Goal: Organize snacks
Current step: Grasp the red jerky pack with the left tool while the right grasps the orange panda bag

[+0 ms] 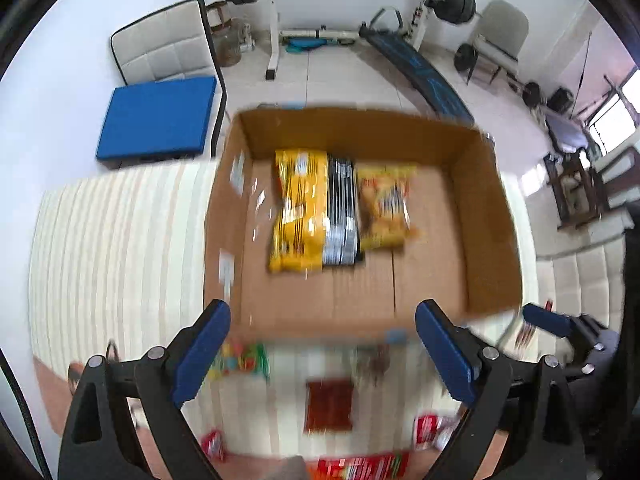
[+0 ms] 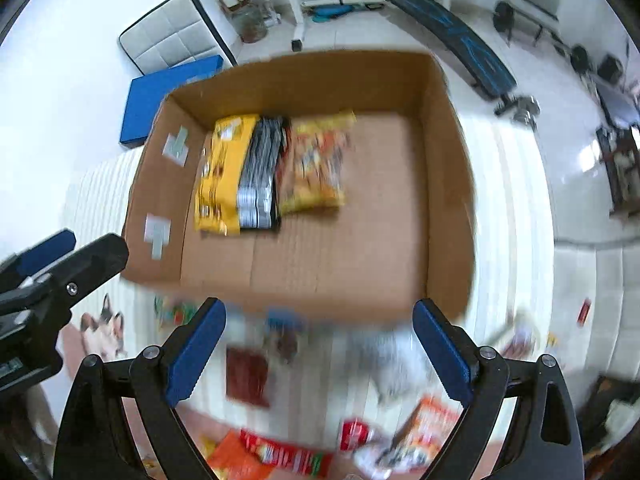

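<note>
A: Left wrist view: the left gripper [image 1: 322,354] is seen spread wide with nothing between its blue pads, and the right gripper [image 2: 318,354] is likewise released and empty. Where are the snacks found?

B: Three packets are laid side by side on the floor of the cardboard box [image 2: 444,184], toward its far left: a yellow packet [image 1: 298,210], a black-and-silver packet [image 1: 340,216] and an orange-yellow packet [image 1: 386,210]. More packets, among them a dark red packet [image 1: 329,406], are scattered on the striped cloth [image 1: 120,248] near the grippers.

A: How would they be expected to handle?

B: Light, crinkly and slippery film is judged likely, with crushable contents. A flat pouch is best pinched across its narrow width, gently.
</note>
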The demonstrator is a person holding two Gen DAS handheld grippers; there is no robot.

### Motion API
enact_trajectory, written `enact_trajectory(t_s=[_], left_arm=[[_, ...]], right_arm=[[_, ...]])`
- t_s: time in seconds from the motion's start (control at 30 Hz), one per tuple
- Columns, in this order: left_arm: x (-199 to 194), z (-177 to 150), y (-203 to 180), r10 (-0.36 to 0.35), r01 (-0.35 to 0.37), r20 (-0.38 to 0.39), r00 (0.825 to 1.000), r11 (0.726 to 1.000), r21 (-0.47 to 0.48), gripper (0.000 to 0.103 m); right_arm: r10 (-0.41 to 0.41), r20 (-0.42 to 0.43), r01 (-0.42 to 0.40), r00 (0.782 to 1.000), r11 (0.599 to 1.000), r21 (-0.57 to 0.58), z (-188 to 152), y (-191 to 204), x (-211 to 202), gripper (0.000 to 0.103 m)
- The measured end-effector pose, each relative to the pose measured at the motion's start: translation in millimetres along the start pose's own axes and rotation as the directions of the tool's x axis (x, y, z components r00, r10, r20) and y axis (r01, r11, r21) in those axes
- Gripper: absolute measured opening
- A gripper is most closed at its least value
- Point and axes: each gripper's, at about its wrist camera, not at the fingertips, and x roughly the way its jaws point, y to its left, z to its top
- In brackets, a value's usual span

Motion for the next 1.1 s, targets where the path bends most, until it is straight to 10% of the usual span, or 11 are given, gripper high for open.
enact_trajectory(t_s=[0.33, 0.63, 0.97, 1.1], left_arm=[[74.7, -111.4, 8.2, -0.036, 0.034, -0.258, 0.965, 0.999, -0.011, 0.095], [142.1, -133.5, 7.6, -0.066, 0.032, -0.426, 0.902, 0.996, -0.087, 0.095], [181.2, -141.4, -8.1, -0.021, -0.003, -0.484, 0.875, 0.999, -0.049, 0.095], [191.7, -148.7, -9.9, 0.011, -0.032, -0.503, 0.864, 0.999, -0.034, 0.077]], right_arm=[[-0.027, -0.129, 0.059, 0.991, 0.965, 0.255, -112.8, -89.4, 30.7, 0.097], [0.053, -0.224, 0.050, 0.973, 0.900, 0.432, -151.4, -147.8, 85.7, 0.097], [0.074, -0.291, 0.079, 0.954, 0.874, 0.480, -169.7, -165.6, 120.0, 0.096], [0.077, -0.304, 0.084, 0.949, 0.871, 0.483, -173.8, -171.3, 124.6, 0.095]])
